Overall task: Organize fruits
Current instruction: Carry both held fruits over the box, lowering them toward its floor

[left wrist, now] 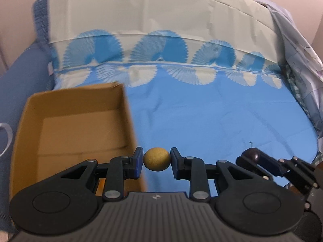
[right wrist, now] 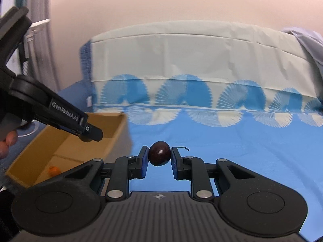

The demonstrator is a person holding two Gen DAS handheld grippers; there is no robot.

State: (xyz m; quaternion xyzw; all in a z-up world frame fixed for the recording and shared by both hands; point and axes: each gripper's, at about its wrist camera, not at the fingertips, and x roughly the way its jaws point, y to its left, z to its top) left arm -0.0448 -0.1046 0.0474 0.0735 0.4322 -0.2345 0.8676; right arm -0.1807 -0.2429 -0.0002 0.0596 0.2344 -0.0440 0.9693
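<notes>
On my far left sits the open cardboard box [left wrist: 76, 121], resting on the bed [left wrist: 222, 117] with its blue sheet. In the left wrist view its floor looks bare, but from the right wrist view I can make out one small orange fruit [right wrist: 54, 170] lying in its near corner.

Just right of the box, my left claw [left wrist: 157, 162] is clamped on a round yellow fruit [left wrist: 157, 159]. Both pads touch it, one on each side, and it hangs clear above the sheet, beside the box's right wall rather than over the opening. From the right wrist view the same claw [right wrist: 91, 134] reaches in from the left with its tip in front of the box; the yellow fruit is hidden from that side, and I can see part of the person's hand [right wrist: 8, 141] on the handle.

Further right, my right claw [right wrist: 159, 157] is squeezing a dark, glossy cherry-like fruit [right wrist: 159, 155] between its pads, a thin stem [right wrist: 182, 147] curling out past the right finger. It is held above the blue sheet, well right of the box. In the left wrist view that claw [left wrist: 250, 157] enters at the lower right edge with the dark fruit [left wrist: 251, 154] at its tip.

At the back, a pale pillow [left wrist: 157, 10] with blue fan patterns runs across the bed, and a crumpled light cloth [left wrist: 298, 46] lies at the far right.
</notes>
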